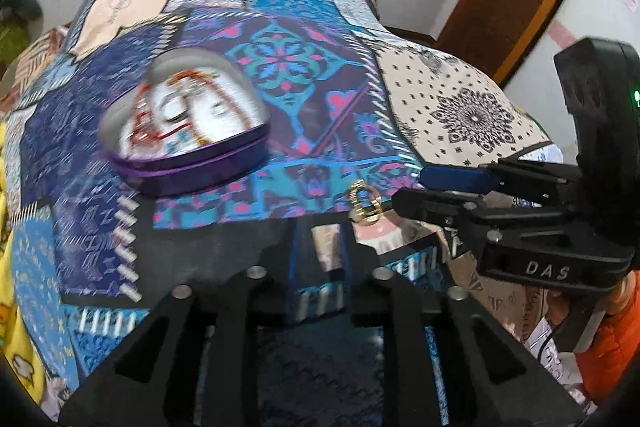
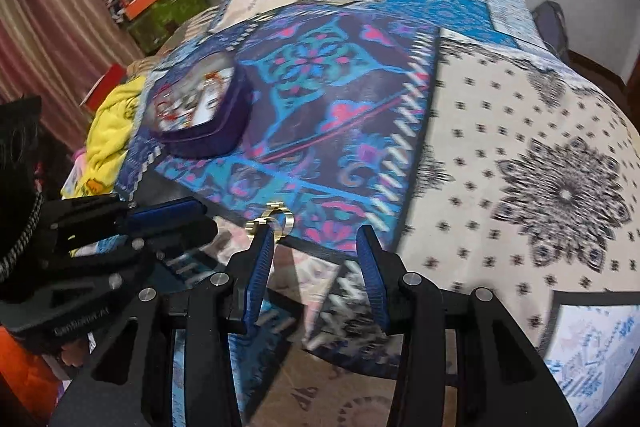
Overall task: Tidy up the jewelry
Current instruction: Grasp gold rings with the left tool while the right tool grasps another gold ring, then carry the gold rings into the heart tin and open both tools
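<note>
right gripper (image 2: 316,247): wide open, holding nothing, hanging low over the near edge of the bed

left gripper (image 2: 200,215): tips look close together, but too blurry to say if it's pinching anything, so can't tell

rings (image 1: 365,203): gold, two I think, linked or overlapping, on the quilt (image 1: 280,95) just ahead of the right gripper's left finger, touching or just short of it, hard to say

tin (image 1: 188,131): one, heart-shaped, purple, lid off, already some red and gold bits inside, sits further back on the quilt, well apart from the rings

progress: my guess is partway there. Some jewelry is in the tin, rings are left to grab and drop in
</note>
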The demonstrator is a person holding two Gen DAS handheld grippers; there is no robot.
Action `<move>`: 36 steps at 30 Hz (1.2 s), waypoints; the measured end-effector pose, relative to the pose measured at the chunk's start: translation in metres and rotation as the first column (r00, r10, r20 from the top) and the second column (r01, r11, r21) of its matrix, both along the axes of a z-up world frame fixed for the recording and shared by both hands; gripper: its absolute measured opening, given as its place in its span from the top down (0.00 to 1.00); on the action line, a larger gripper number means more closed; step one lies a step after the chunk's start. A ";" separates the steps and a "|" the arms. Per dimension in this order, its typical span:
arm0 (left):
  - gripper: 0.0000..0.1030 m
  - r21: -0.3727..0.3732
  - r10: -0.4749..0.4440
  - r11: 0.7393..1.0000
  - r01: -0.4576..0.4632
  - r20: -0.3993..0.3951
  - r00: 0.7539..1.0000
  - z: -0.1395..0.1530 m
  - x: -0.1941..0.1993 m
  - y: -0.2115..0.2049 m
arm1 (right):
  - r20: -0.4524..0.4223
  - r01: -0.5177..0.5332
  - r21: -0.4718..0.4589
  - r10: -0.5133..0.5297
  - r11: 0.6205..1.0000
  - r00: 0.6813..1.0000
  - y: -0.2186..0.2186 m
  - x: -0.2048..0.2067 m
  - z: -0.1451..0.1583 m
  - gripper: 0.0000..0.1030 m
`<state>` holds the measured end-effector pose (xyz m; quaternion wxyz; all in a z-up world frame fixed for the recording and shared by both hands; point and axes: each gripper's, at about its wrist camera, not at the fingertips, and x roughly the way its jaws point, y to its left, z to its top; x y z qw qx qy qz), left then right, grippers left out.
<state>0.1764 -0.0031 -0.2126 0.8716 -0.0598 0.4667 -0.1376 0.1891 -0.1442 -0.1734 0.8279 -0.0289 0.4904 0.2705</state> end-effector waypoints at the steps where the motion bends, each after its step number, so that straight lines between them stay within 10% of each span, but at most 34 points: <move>1: 0.64 0.009 -0.013 1.000 0.013 0.004 1.000 0.000 0.002 -0.006 | 0.000 0.012 0.002 -0.012 1.000 1.000 -0.004 0.002 0.001 0.62; 8: 0.53 0.102 -0.059 0.993 0.056 0.029 0.998 -0.007 0.013 -0.039 | 0.011 0.068 0.013 -0.069 0.998 0.998 -0.028 0.004 0.008 0.62; 12: 0.77 0.179 -0.083 0.981 0.074 0.044 0.996 -0.011 0.015 -0.051 | 0.012 0.070 0.021 -0.070 0.997 0.997 -0.030 0.003 0.009 0.62; 30: 0.81 0.111 0.059 0.991 -0.070 0.102 0.993 0.021 -0.009 0.011 | 0.050 -0.126 -0.063 0.129 0.990 0.990 0.042 0.001 -0.010 0.62; 36: 0.81 0.093 0.083 0.991 -0.094 0.111 0.990 0.022 -0.013 0.022 | 0.093 -0.141 -0.104 0.151 0.984 0.984 0.049 -0.001 -0.013 0.83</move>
